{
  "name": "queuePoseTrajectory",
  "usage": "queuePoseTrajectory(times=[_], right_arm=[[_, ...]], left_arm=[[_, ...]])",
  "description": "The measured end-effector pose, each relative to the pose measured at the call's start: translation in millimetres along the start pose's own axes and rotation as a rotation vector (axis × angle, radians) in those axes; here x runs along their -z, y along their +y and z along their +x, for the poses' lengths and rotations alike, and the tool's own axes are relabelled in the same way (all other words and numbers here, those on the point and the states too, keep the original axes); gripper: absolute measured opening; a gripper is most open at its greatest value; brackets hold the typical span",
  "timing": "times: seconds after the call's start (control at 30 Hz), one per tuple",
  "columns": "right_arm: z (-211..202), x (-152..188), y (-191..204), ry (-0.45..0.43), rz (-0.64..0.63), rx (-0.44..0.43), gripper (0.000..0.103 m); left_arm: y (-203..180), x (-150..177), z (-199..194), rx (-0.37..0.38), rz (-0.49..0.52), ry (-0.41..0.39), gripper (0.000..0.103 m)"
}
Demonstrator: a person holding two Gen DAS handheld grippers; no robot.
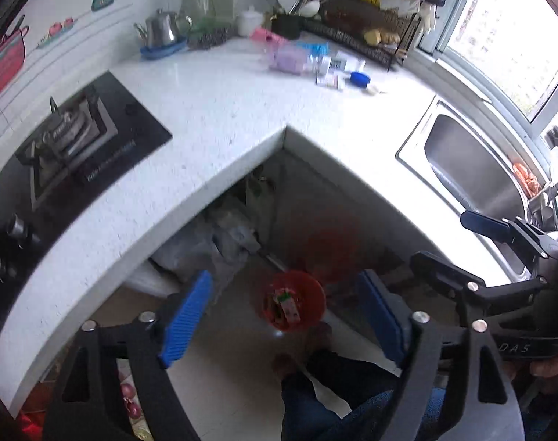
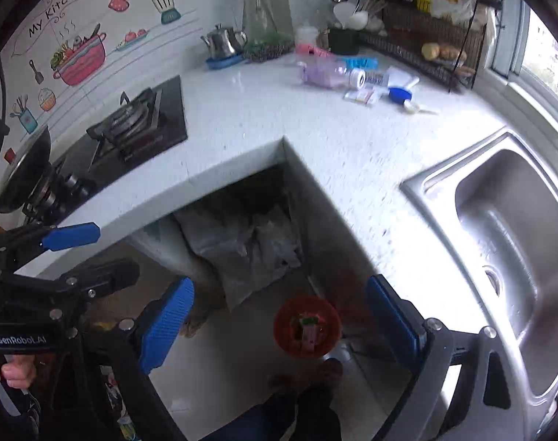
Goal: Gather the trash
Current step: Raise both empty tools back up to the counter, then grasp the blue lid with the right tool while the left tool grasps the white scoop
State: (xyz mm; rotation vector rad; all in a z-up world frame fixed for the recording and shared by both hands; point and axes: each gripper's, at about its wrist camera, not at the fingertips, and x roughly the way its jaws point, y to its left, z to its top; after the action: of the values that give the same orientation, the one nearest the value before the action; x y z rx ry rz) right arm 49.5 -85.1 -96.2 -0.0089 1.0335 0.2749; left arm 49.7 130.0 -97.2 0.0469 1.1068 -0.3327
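On the floor below the counter corner stands a red bin (image 1: 304, 286) (image 2: 326, 316) with a pink-and-green carton and other scraps in it. My left gripper (image 1: 282, 316) hangs high above it, blue pads wide apart and open, nothing between them. My right gripper (image 2: 279, 321) is beside it at about the same height, also open and holding nothing. Loose trash lies at the back of the white counter (image 1: 223, 110) (image 2: 334, 147): a clear purple bottle (image 1: 293, 59) (image 2: 323, 73), a blue lid (image 1: 359, 78) (image 2: 400, 94) and small wrappers (image 1: 330, 81) (image 2: 363, 96).
A black gas hob (image 1: 84, 150) (image 2: 132, 128) is on the left, a steel sink (image 1: 473, 169) (image 2: 517, 239) on the right. A kettle (image 1: 161, 31) and a dish rack (image 1: 370, 29) line the back wall. Grey bags (image 2: 242, 250) fill the space under the counter. The person's feet (image 2: 308, 378) stand by the bin.
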Motion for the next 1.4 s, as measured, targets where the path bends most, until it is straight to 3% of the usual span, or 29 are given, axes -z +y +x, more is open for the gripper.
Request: queuePoseTrajectory(times=[0.2, 0.3, 0.5, 0.83, 1.03, 1.4], right_arm=[[-22, -26, -25, -0.037, 0.019, 0.032, 0.094], [-29, -40, -39, -0.08, 0.032, 0.095, 0.094], [-27, -74, -65, -0.08, 0.029, 0.11, 0.094], [4, -142, -111, -0.059, 0.011, 0.071, 0.094], [23, -177, -139, -0.048, 0.002, 0.057, 0.094], [80, -221, -180, 0.033, 0.004, 0.013, 0.094]], left_arm=[[-11, -35, -15, 0.042, 0.012, -0.044, 0.091], [-18, -52, -5, 0.032, 0.021, -0.055, 0.091], [-32, -97, 16, 0.018, 0.037, -0.064, 0.092], [-56, -182, 50, -0.019, 0.072, -0.077, 0.093], [-67, -228, 75, -0.081, 0.096, -0.084, 0.094], [-74, -281, 133, -0.141, 0.132, -0.031, 0.094]])
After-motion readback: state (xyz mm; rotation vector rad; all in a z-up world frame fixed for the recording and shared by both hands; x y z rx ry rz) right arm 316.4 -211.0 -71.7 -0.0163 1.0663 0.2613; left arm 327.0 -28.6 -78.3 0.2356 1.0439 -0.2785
